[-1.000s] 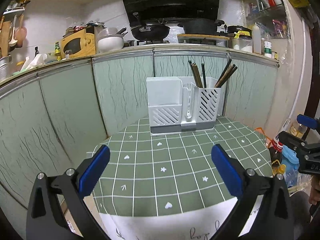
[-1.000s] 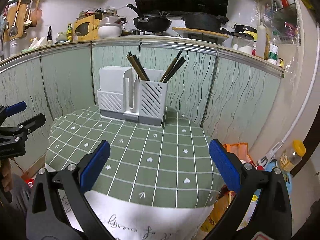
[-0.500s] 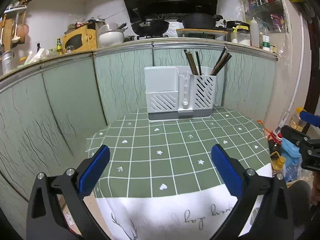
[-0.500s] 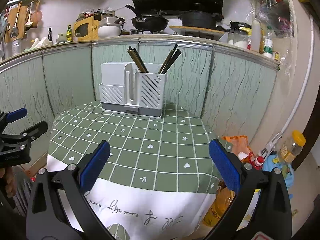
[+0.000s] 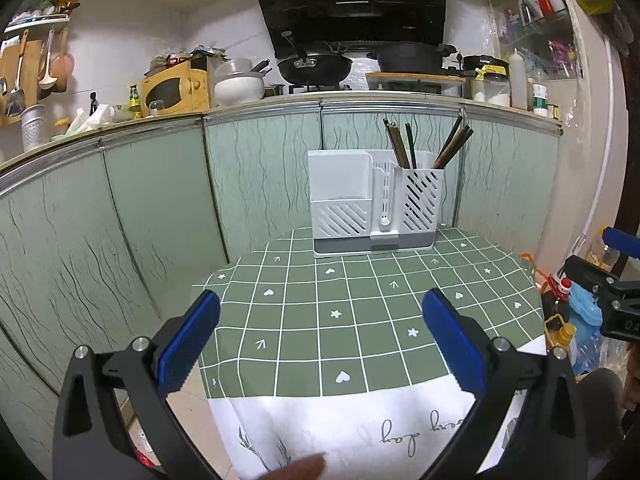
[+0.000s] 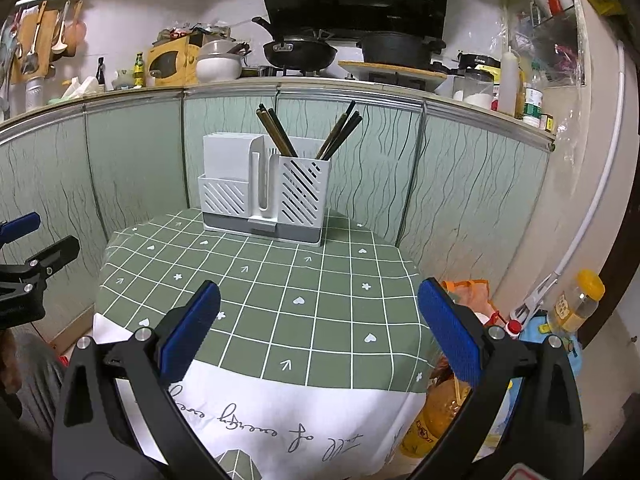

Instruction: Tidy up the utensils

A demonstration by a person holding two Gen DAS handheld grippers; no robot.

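A white slotted utensil holder (image 5: 374, 204) stands at the far edge of a small table with a green checked cloth (image 5: 360, 312); it also shows in the right wrist view (image 6: 264, 190). Several dark chopsticks (image 5: 424, 144) stand in its right compartment (image 6: 308, 132). My left gripper (image 5: 320, 340) is open and empty, held off the table's near edge. My right gripper (image 6: 320, 328) is open and empty, also back from the near edge. Each gripper shows at the side of the other's view.
Green patterned cabinet panels (image 5: 140, 208) curve behind the table under a cluttered counter. Bottles and bags (image 6: 568, 308) sit on the floor to the table's right. The cloth's white hem (image 6: 300, 420) hangs over the near edge.
Both grippers have pulled back and away from the table; the holder looks smaller and farther. Both stay open and empty.
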